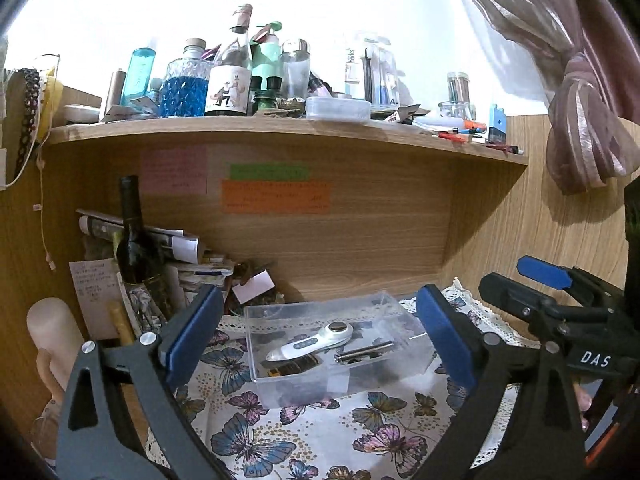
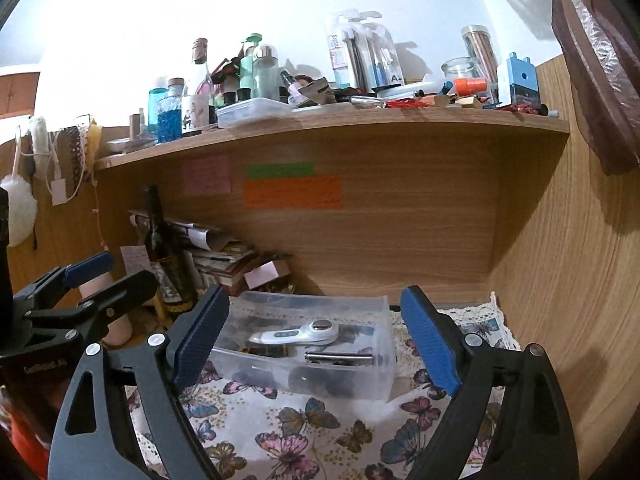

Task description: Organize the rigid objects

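Observation:
A clear plastic box (image 1: 340, 378) (image 2: 378, 364) stands on the butterfly tablecloth (image 1: 320, 436) (image 2: 304, 432) under the shelf. Inside it lie a white handheld device (image 1: 308, 342) (image 2: 294, 334), a silver metal bar (image 1: 364, 352) (image 2: 338, 357) and some dark small items. My left gripper (image 1: 320, 332) is open, its blue pads apart on either side of the box and short of it, gripping nothing. My right gripper (image 2: 316, 328) is open in the same way, with nothing between its pads. Each gripper also shows at the edge of the other's view: the right gripper (image 1: 516, 280) and the left gripper (image 2: 114, 272).
A dark wine bottle (image 1: 134, 240) (image 2: 160, 248) and a pile of papers (image 1: 188, 256) stand left of the box. The wooden shelf (image 1: 280, 126) (image 2: 360, 120) above is crowded with bottles, jars and pens. A curtain (image 1: 580, 120) hangs at the right.

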